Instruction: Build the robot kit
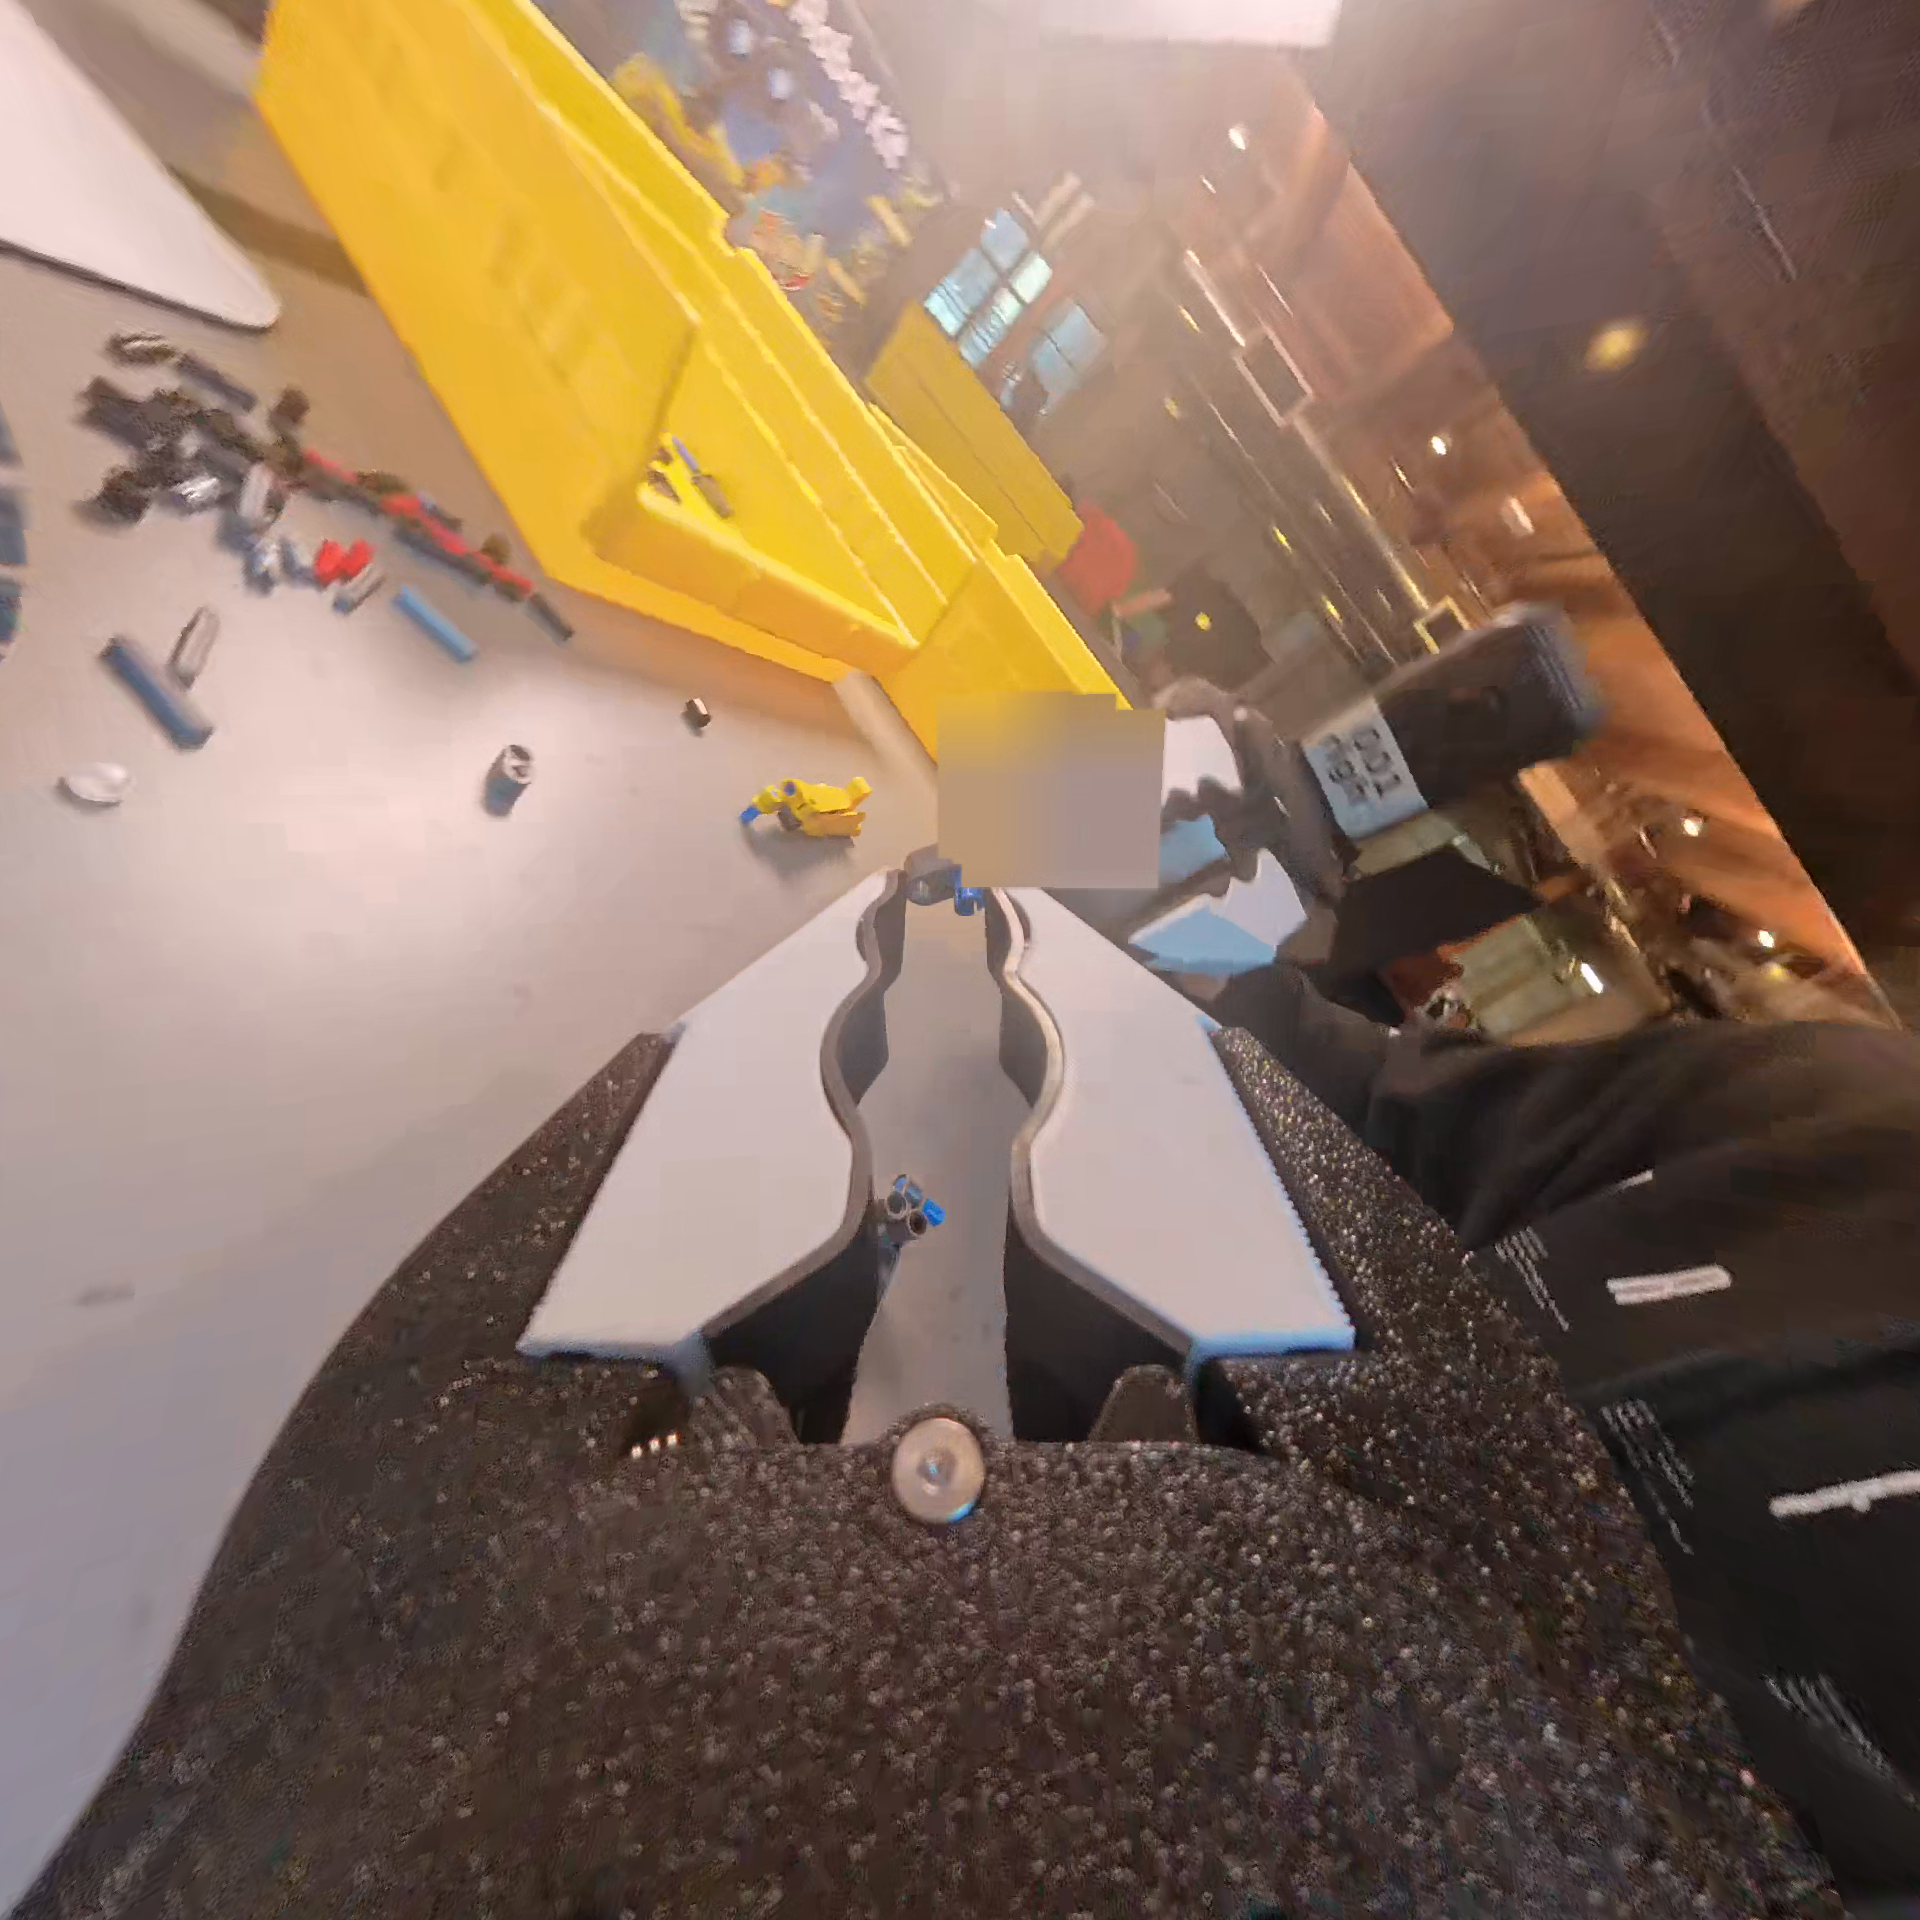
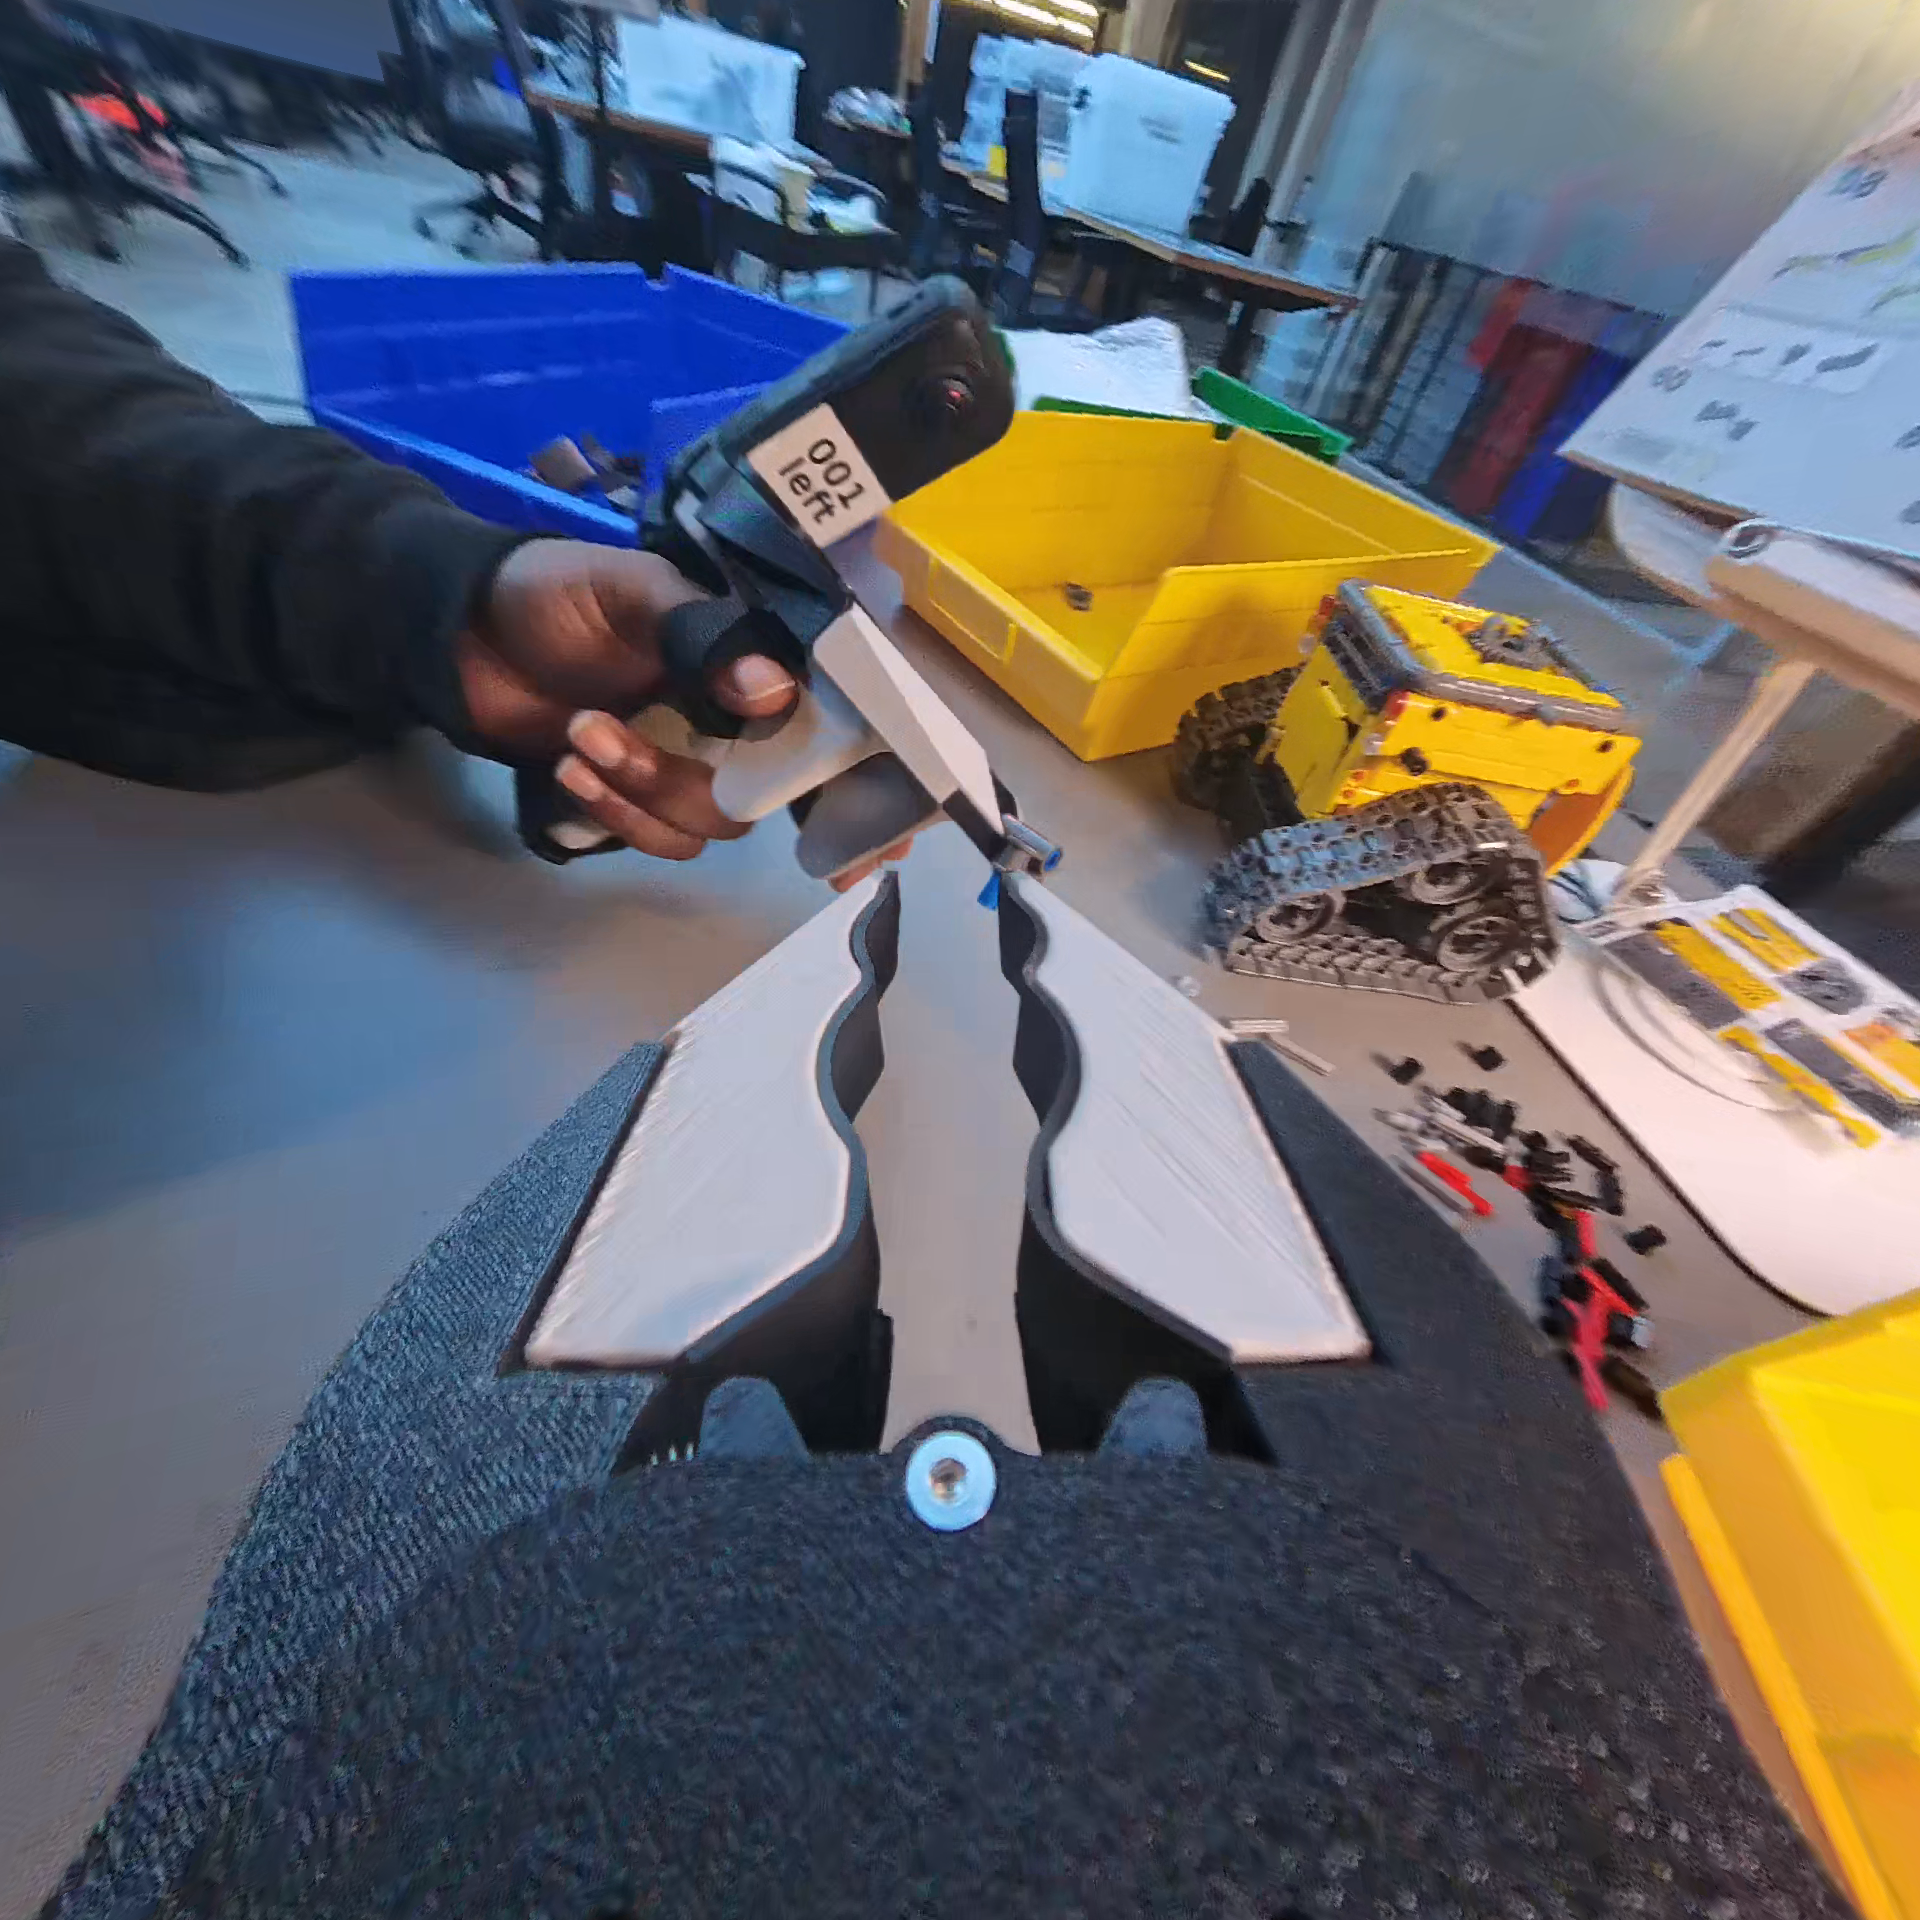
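My left gripper [image 1: 943,891] is shut on a small grey connector with blue pins [image 1: 940,888], held above the grey table [image 1: 312,935]. The right wrist view shows this gripper [image 2: 1013,836] in a person's hand [image 2: 603,675], with the grey connector [image 2: 1023,840] at its tips. My right gripper [image 2: 948,891] points at that connector from just below. Its jaws stand a little apart, and a blue pin [image 2: 987,891] shows by the right fingertip. In the left wrist view the right gripper's fingers [image 1: 1205,821] are partly hidden by a blur patch.
A yellow tracked model [image 2: 1455,727] stands right of the grippers, with a yellow bin [image 2: 1143,561] and a blue bin [image 2: 468,353] behind. Loose black and red parts [image 2: 1538,1174] and a booklet [image 2: 1766,997] lie to the right. A small yellow assembly [image 1: 816,805] lies on the table. My left and right fingertips are right by each other. The yellow tracked model [image 2: 1455,727] is about 20 centimetres from both grippers' fingertips.
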`<state>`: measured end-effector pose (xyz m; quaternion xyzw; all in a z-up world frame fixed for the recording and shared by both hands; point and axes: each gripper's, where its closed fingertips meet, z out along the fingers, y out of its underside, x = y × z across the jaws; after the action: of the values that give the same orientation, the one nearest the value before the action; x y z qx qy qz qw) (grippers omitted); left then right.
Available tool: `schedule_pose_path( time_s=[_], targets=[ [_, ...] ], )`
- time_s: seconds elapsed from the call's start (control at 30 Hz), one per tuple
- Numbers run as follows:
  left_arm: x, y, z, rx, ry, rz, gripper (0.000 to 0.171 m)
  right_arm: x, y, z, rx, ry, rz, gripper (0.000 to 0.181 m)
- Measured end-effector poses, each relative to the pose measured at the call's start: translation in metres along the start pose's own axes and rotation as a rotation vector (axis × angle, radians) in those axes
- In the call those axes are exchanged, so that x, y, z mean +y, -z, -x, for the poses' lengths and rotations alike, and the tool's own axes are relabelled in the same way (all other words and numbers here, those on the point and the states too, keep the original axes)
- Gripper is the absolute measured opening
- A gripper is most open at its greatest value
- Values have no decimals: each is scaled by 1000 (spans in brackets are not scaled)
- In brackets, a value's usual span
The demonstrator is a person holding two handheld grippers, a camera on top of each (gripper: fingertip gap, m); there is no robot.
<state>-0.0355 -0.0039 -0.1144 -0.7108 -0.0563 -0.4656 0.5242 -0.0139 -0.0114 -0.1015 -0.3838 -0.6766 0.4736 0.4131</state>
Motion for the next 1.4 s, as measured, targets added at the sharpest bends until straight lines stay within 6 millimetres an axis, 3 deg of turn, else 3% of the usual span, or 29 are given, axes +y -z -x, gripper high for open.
schedule_pose_path(
  time_s=[0.13, 0.33, 0.4, 0.53, 0.6, 0.83, 0.97, 1.17, 1.3, 1.4],
  targets=[
    [1, -1, 12, -52, 93, -32, 14, 16, -16, -10, 148, 99, 105, 19],
    [11, -6, 11, -70, 86, 8, 14, 25, -20, -20, 167, 4, 125, 6],
    [13, -7, 3, -54, -21, 52, 20, 22, -15, -22, 109, -190, 68, 6],
    [11, -4, -7, -92, -378, 111, 27, 6, 0, -27, -144, -820, -135, 5],
    [11, -4, -9, -124, -519, 120, 27, 7, 3, -28, -202, -973, -179, 5],
    [6, -6, -19, -149, -645, 64, 19, 9, -3, -10, -297, -1054, -166, 5],
    [8, -5, -20, -162, -710, 85, 8, 11, -5, -8, -307, -1081, -164, 5],
    [12, -5, -16, -206, -812, 116, 8, 16, -6, -6, -323, -1127, -142, 4],
    [22, -7, -7, -232, -834, 193, 7, 32, -7, -3, -299, -1098, -53, 4],
    [37, -7, 5, -240, -815, 302, 6, 50, -8, 4, -257, -965, 98, 5]
  ],
)
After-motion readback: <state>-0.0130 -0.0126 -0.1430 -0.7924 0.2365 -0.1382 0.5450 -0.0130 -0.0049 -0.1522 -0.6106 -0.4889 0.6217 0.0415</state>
